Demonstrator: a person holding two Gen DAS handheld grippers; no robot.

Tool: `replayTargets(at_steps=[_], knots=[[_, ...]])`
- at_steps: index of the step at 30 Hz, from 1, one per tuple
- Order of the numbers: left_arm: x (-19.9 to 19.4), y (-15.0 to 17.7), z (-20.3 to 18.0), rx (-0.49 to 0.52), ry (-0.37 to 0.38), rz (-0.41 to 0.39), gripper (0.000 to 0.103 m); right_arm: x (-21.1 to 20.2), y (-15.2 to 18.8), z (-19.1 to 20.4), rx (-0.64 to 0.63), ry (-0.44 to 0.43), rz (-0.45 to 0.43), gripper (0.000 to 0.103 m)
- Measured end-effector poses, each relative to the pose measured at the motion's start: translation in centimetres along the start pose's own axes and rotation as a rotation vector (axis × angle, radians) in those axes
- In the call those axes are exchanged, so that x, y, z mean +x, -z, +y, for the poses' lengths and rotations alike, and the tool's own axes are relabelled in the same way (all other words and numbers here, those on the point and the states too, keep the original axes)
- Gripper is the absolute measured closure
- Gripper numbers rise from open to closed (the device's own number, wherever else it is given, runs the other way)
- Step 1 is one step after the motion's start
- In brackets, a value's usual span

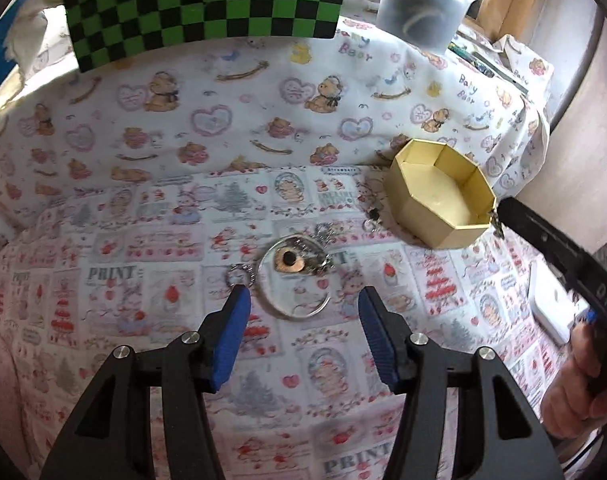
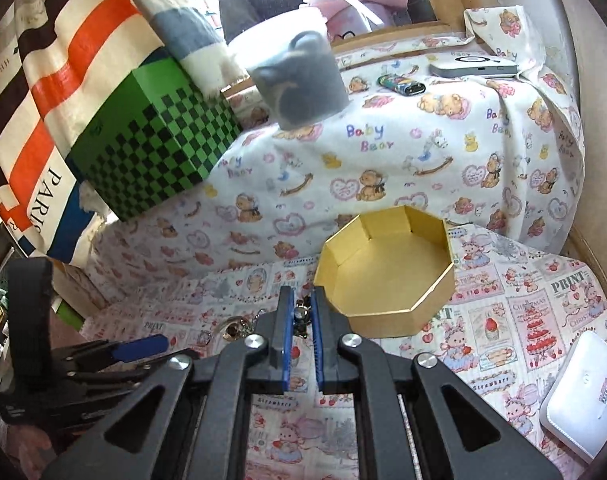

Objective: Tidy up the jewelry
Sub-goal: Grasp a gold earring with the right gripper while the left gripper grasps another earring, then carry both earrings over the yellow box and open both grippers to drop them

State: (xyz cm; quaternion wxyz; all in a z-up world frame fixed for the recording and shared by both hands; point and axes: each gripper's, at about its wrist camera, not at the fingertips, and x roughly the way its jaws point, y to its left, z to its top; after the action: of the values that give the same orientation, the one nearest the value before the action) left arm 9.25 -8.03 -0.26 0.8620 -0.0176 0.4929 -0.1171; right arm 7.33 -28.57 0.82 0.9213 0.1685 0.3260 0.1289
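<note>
A gold octagonal box (image 1: pixel 443 196) stands open and empty on the printed cloth; it also shows in the right wrist view (image 2: pixel 387 280). A clear round keychain with an eye picture (image 1: pixel 293 276) lies on the cloth with its chain and rings. My left gripper (image 1: pixel 303 300) is open, its blue pads on either side of the keychain, just short of it. My right gripper (image 2: pixel 302 304) is shut on a small metal charm (image 2: pixel 301 316), held left of the box's near rim. In the left wrist view the charm (image 1: pixel 497 222) hangs at the box's right edge. A small earring (image 1: pixel 373 218) lies left of the box.
A green checkered box (image 1: pixel 203 0) stands at the back left. A frosted plastic tub (image 1: pixel 423 4) sits behind on the raised cloth. A white flat device (image 2: pixel 579 400) lies at the right. A lighter (image 2: pixel 401 84) and a grey device (image 2: pixel 473 66) lie at the back.
</note>
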Motion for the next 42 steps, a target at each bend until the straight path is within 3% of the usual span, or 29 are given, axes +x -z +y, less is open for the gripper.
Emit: replayTargets(at_steps=[5,8,11,15,22,25,27,29,33,37,42], knots=[[0.8,-0.4,-0.4,0.000,-0.045,0.024,0.046,-0.2,-0.1,-0.3,0.009,0.008,-0.006,0.095],[0.5,-0.2,-0.6,0.021,-0.063,-0.019,0.031,-0.4,-0.2,-0.3,-0.001,0.026,-0.021,0.095],[-0.6,-0.2,-0.4,0.031,-0.090,-0.109,0.028,-0.5,-0.2,-0.3,-0.005,0.031,-0.026,0.095],[-1.0,-1.1,-0.2,0.054,-0.070,-0.083,0.005,-0.7,-0.3,-0.2,-0.010,0.035,-0.033,0.095],[0.8,-1.8,-2.0,0.127,-0.058,-0.017,0.006,-0.6,-0.3,-0.8,0.009,0.048,-0.035,0.095],[1.8,-1.9,-2.9,0.142,-0.043,0.014,0.030,-0.6,-0.4,-1.2,0.023,0.053,-0.034,0.095],[2.6,-2.1,-3.2,0.132,-0.017,0.045,0.053,-0.7,-0.5,-1.5,0.032,0.051,-0.037,0.095],[3.3,-2.4,-3.4,0.121,0.008,0.076,0.063,-0.8,-0.6,-1.6,0.038,0.050,-0.041,0.095],[4.7,-2.9,-3.4,0.096,0.011,0.113,0.071,-0.7,-0.6,-1.7,0.039,0.049,-0.036,0.095],[5.1,-3.0,-3.5,0.099,-0.079,0.085,0.074,-0.4,-0.5,-1.6,0.035,0.051,-0.029,0.095],[6.0,-3.2,-2.8,0.085,-0.078,0.104,0.092,-0.4,-0.5,-1.6,0.030,0.049,-0.027,0.095]])
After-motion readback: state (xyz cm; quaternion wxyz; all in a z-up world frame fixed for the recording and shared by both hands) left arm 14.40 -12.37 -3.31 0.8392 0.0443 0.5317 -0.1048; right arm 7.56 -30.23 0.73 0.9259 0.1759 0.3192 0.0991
